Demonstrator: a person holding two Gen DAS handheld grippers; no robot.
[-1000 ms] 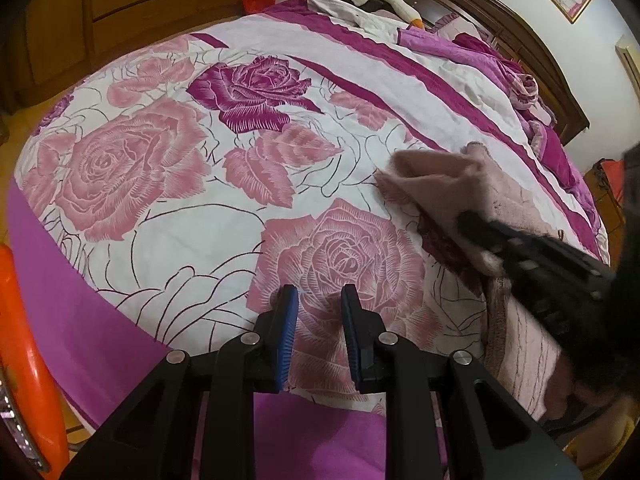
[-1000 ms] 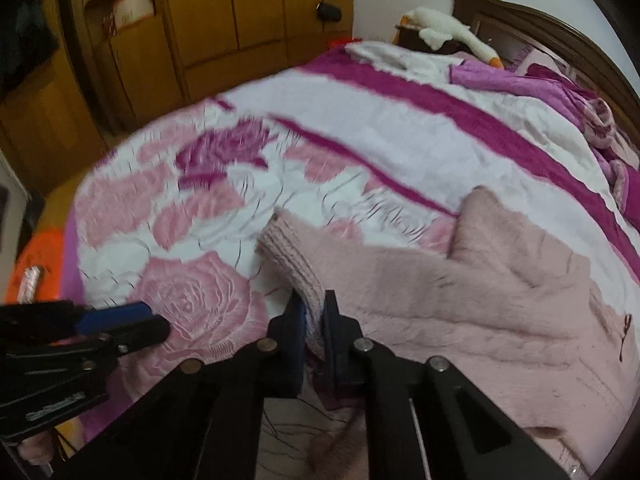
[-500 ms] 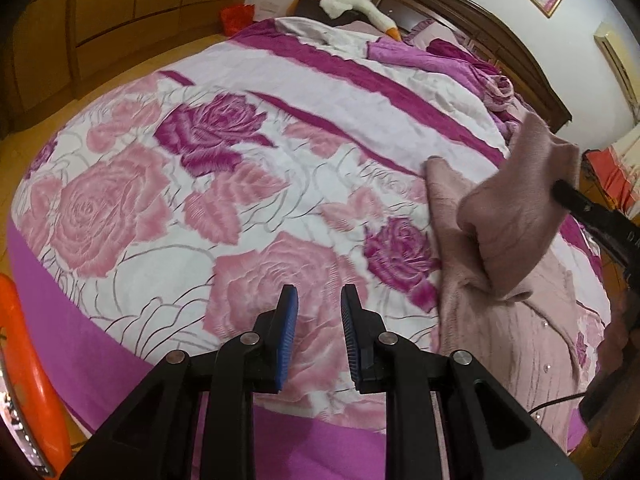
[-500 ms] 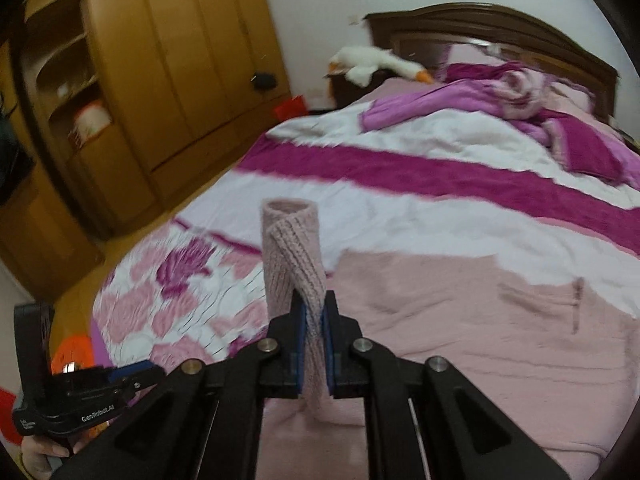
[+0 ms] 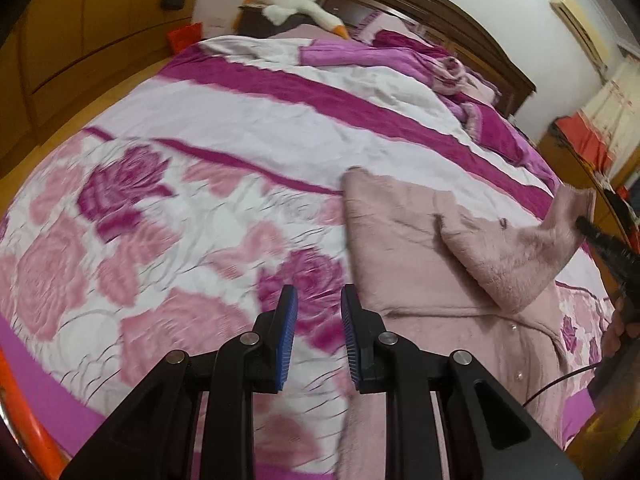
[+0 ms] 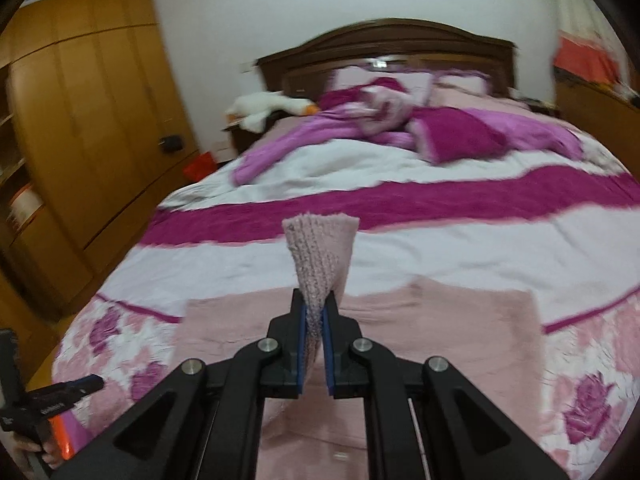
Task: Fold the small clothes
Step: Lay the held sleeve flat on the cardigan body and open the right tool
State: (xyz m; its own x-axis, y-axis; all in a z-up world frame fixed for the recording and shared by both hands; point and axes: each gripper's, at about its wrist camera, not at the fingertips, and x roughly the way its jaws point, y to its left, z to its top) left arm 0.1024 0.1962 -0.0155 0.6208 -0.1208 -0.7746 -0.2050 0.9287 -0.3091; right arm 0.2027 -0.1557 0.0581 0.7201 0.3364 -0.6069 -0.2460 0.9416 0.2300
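Note:
A small pale pink fuzzy cardigan [image 5: 404, 248] lies spread on the rose-print bedspread [image 5: 160, 216]; it also shows in the right wrist view [image 6: 400, 332]. My right gripper [image 6: 314, 320] is shut on the cardigan's ribbed sleeve cuff [image 6: 320, 248] and holds it up over the garment's body. In the left wrist view the lifted sleeve [image 5: 520, 248] stretches across to the right gripper [image 5: 600, 236] at the right edge. My left gripper [image 5: 316, 320] is open and empty, hovering over the bedspread just left of the cardigan's edge.
Crumpled purple bedding [image 6: 440, 132] and pillows lie at the dark wooden headboard [image 6: 384, 44]. A white plush goose [image 6: 268, 108] sits at the bed's far left corner. A wooden wardrobe [image 6: 80, 128] stands left. An orange object [image 5: 24, 420] is by the near left edge.
My right gripper has lifted the sleeve off the bed and carried it right across the cardigan's body. The left gripper has stayed open and shifted right toward the cardigan's edge.

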